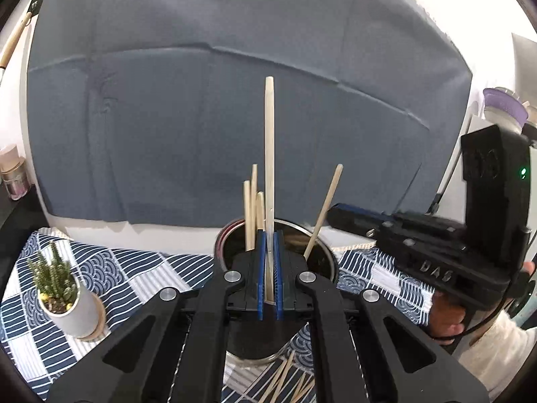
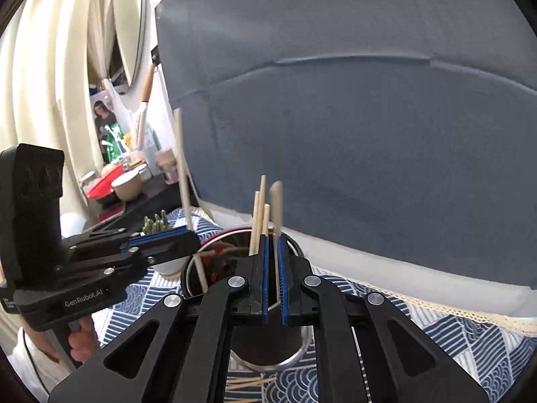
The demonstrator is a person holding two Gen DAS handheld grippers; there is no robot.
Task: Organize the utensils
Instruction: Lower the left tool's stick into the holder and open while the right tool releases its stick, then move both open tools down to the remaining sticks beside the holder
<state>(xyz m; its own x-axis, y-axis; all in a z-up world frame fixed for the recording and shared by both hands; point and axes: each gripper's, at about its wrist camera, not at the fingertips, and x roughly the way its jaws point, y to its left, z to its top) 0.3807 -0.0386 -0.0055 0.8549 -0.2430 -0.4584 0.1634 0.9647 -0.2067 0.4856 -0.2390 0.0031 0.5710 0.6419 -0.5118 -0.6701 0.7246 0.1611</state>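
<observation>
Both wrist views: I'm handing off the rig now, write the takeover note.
Left gripper: shut on a pale wooden chopstick, upright over the round metal holder cup.
Right gripper: shut on a second wooden chopstick, also above the cup.
Done: four chopsticks stand in the cup.
Left: release both held sticks into the cup, then collect the loose chopsticks lying on the blue patterned cloth.

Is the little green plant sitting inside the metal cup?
No, the plant stands in its own white pot on the patterned cloth, apart to the left of the metal cup.
</observation>
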